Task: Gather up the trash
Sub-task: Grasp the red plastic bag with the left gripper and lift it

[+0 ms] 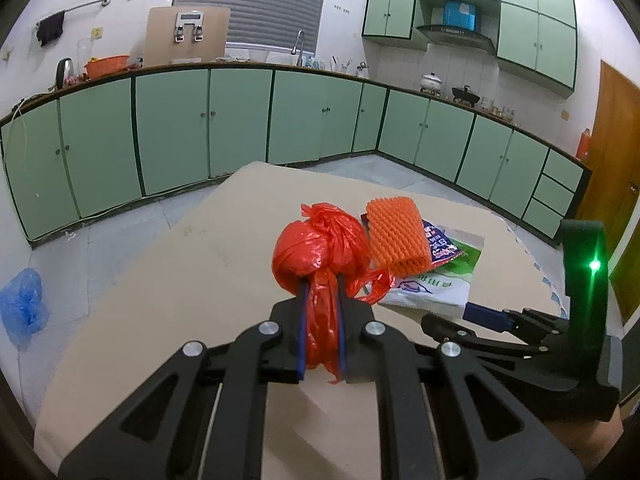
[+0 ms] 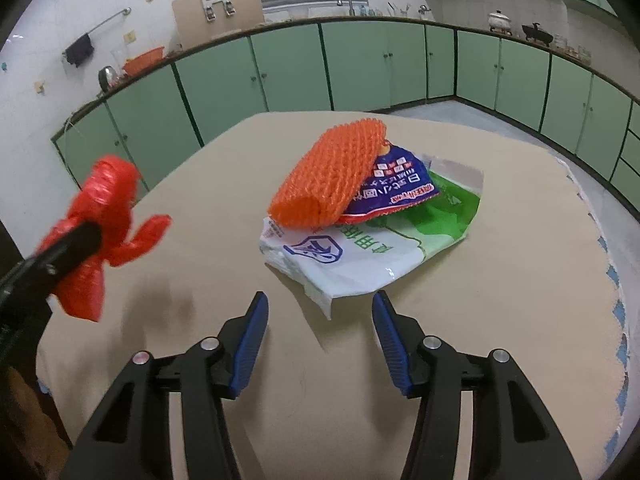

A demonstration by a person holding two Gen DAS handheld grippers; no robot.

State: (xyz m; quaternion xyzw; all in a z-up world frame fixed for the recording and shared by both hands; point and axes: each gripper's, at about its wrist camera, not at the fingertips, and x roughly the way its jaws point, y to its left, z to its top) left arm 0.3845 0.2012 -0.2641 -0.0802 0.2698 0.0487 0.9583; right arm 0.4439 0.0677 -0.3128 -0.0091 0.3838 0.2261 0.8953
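Note:
My left gripper (image 1: 322, 280) is shut on a crumpled red plastic bag (image 1: 316, 248), held up off the beige table (image 1: 160, 280); the right wrist view shows the same red plastic bag (image 2: 100, 216) at the left, lifted clear. In the middle of the table lies a pile: an orange foam fruit net (image 2: 328, 172) on top of a blue and red snack wrapper (image 2: 396, 188), both resting on a white and green plastic bag (image 2: 360, 252). My right gripper (image 2: 320, 300) stands open just short of the near edge of that white bag, nothing between its fingers.
Green cabinets (image 1: 200, 128) with a countertop run along the far walls. A blue plastic bag (image 1: 22, 308) lies on the tiled floor at the left. A brown door (image 1: 616, 152) is at the right. The table's right edge (image 2: 616, 280) shows a blue and white fringe.

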